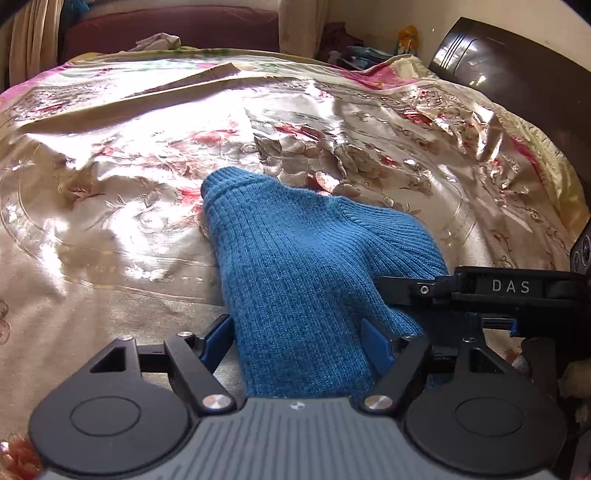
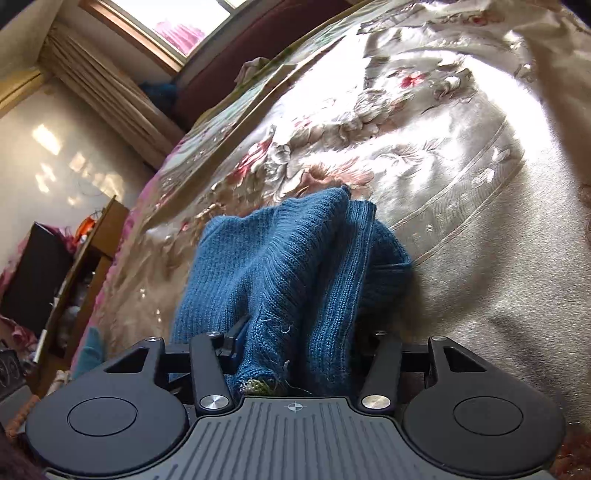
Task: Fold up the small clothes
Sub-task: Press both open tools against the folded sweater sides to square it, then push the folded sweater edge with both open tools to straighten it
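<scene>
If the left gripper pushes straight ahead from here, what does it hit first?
The blue knit garment: it already lies between the left gripper fingers and fills the line ahead. Beyond it comes only the floral bedspread, though depth is hard to judge.

A shiny floral bedspread (image 1: 147,155) fills most of the frame; a dark headboard (image 1: 517,66) sits upper right, curtains (image 2: 96,85) and a window (image 2: 184,18) upper left.
</scene>
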`<action>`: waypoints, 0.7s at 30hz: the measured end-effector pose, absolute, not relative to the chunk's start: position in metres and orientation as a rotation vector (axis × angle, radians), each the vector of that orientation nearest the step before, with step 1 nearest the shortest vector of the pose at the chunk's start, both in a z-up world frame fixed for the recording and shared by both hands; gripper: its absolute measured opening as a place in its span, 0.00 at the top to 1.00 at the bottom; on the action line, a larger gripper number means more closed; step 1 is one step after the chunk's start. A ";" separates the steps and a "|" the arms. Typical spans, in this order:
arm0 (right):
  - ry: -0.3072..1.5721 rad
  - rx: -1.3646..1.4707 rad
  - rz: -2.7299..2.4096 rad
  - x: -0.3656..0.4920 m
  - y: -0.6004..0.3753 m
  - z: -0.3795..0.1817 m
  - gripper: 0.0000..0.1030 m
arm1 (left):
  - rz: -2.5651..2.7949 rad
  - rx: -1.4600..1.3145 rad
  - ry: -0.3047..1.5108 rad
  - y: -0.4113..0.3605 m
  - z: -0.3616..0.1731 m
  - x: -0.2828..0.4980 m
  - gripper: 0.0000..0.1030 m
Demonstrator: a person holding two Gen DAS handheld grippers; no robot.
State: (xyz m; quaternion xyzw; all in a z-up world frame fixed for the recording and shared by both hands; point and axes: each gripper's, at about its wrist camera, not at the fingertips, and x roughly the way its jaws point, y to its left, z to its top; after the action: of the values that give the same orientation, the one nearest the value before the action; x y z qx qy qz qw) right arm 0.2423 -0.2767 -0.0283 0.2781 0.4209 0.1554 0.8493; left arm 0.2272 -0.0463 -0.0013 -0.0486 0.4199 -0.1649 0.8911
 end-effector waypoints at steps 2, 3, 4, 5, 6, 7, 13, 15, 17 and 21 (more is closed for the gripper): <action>0.885 0.572 0.290 0.237 -0.291 -0.026 0.57 | -0.358 -0.072 0.865 -0.058 -0.002 0.226 0.24; 0.882 0.560 0.261 0.233 -0.300 -0.025 0.57 | -0.370 -0.050 0.858 -0.066 -0.002 0.225 0.23; 0.881 0.549 0.229 0.230 -0.310 -0.024 0.57 | -0.379 -0.029 0.850 -0.074 -0.002 0.223 0.22; 0.883 0.545 0.204 0.228 -0.318 -0.022 0.57 | -0.383 -0.013 0.845 -0.079 -0.002 0.221 0.22; 0.886 0.542 0.184 0.225 -0.326 -0.020 0.57 | -0.382 -0.002 0.841 -0.083 -0.002 0.219 0.22; 0.885 0.533 0.166 0.222 -0.330 -0.017 0.56 | -0.384 0.001 0.839 -0.084 -0.001 0.217 0.22; 0.780 0.372 0.169 0.203 -0.310 0.022 0.54 | -0.349 0.018 0.824 -0.068 0.011 0.200 0.22; 0.762 0.339 0.205 0.197 -0.296 0.028 0.54 | -0.334 0.020 0.820 -0.063 0.012 0.194 0.22; 0.759 0.288 0.232 0.194 -0.282 0.027 0.55 | -0.326 0.023 0.826 -0.062 0.011 0.189 0.22; 0.830 0.161 0.109 0.204 -0.272 0.009 0.56 | -0.294 0.036 0.869 -0.062 0.005 0.178 0.22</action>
State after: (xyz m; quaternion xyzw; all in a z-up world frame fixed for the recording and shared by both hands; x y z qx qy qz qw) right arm 0.2045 -0.2723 0.0086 0.0782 0.4027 0.0527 0.9104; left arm 0.1775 -0.0617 0.0047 0.0174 0.4192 -0.1418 0.8966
